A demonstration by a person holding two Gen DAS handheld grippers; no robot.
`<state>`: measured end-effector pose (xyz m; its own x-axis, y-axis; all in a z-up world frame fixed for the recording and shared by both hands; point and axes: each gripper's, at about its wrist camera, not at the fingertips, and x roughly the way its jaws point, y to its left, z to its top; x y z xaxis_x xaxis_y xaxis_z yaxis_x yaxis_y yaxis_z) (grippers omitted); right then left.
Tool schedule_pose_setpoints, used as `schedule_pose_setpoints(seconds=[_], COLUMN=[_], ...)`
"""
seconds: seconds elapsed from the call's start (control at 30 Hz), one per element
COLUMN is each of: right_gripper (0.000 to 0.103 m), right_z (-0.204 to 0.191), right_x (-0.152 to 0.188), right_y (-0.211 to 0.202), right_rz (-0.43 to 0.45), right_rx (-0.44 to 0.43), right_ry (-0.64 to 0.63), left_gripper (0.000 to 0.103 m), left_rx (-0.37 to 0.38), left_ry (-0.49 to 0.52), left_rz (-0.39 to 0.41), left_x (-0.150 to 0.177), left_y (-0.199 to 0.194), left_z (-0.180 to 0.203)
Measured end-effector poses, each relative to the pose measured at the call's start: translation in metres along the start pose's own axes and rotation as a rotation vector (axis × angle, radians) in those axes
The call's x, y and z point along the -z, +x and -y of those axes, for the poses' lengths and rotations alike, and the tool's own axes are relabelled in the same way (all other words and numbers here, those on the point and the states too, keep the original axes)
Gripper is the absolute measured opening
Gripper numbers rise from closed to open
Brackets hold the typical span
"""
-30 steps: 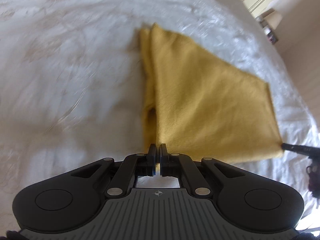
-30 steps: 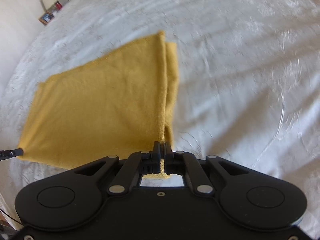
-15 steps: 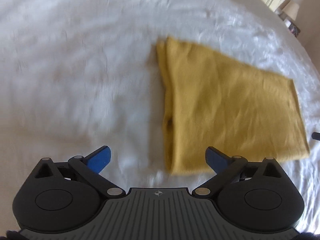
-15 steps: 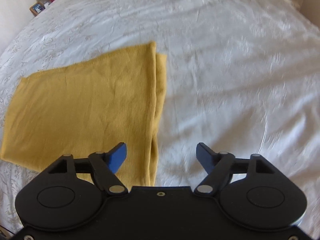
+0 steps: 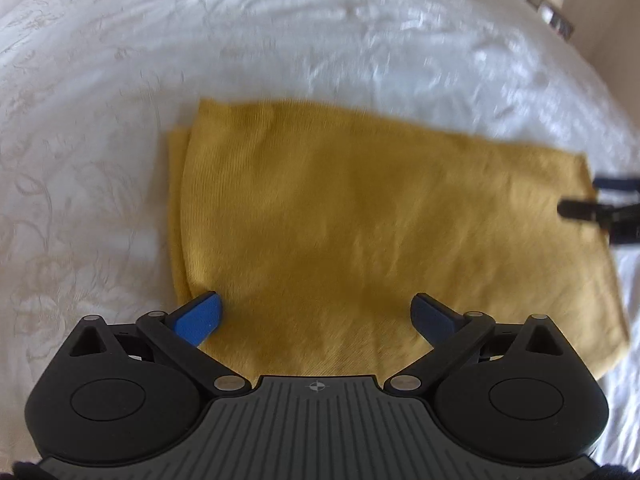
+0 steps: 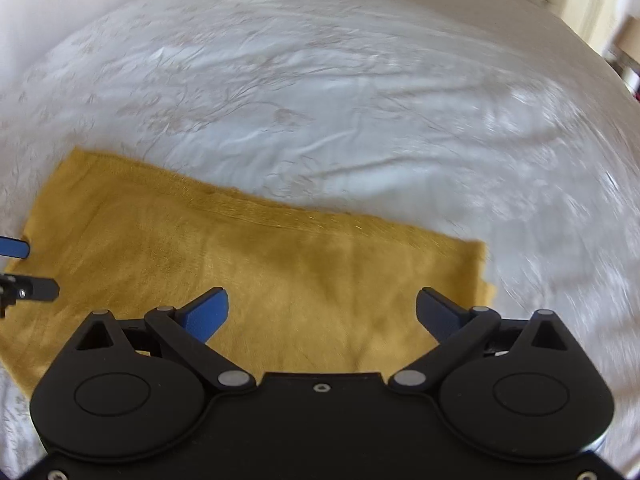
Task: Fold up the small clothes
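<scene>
A folded yellow cloth [image 5: 384, 232] is laid flat on the white bedspread [image 5: 280, 40], with a lower layer showing along one short edge. The left gripper [image 5: 316, 316] is held above the cloth near that edge with its jaws spread wide and nothing between them. The right gripper [image 6: 322, 314] is held over the cloth's opposite end, its jaws opening and empty.

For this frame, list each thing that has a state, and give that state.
Mustard-yellow knitted cloth: folded, lying flat on the bedspread, not held.
White embroidered bedspread: spread out, lightly creased.
Left hand-held gripper: open, over the cloth.
Right hand-held gripper: jaws opening, gripping nothing, over the cloth.
</scene>
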<state>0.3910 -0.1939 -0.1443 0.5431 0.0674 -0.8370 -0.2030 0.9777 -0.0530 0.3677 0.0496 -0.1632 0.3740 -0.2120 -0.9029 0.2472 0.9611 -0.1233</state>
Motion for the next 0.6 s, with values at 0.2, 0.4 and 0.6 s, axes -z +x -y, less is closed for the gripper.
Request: schedule_pose_setpoints(seconds=[0.2,0.4,0.6], right_gripper=[0.102,0.102,0.102], right_z=[0.008,0.044,-0.007], right_x=[-0.021,-0.027,-0.032], right_y=[0.047,0.035,0.021], right_rz=[-0.061,-0.02,0.06], right_rx=[0.046,0.115,-0.03], right_ry=[0.0,0.253,0.03], left_gripper=[0.103,0.103,0.103], left_rx=[0.004,0.007,0.006], left_ry=[0.087,0.07,0.046], left_rz=[0.002,0.009,0.021], left_x=[0.014,0.014,0.012], left_y=[0.0,-0.002,0.0], left_z=[-0.001,-0.004,-0.003])
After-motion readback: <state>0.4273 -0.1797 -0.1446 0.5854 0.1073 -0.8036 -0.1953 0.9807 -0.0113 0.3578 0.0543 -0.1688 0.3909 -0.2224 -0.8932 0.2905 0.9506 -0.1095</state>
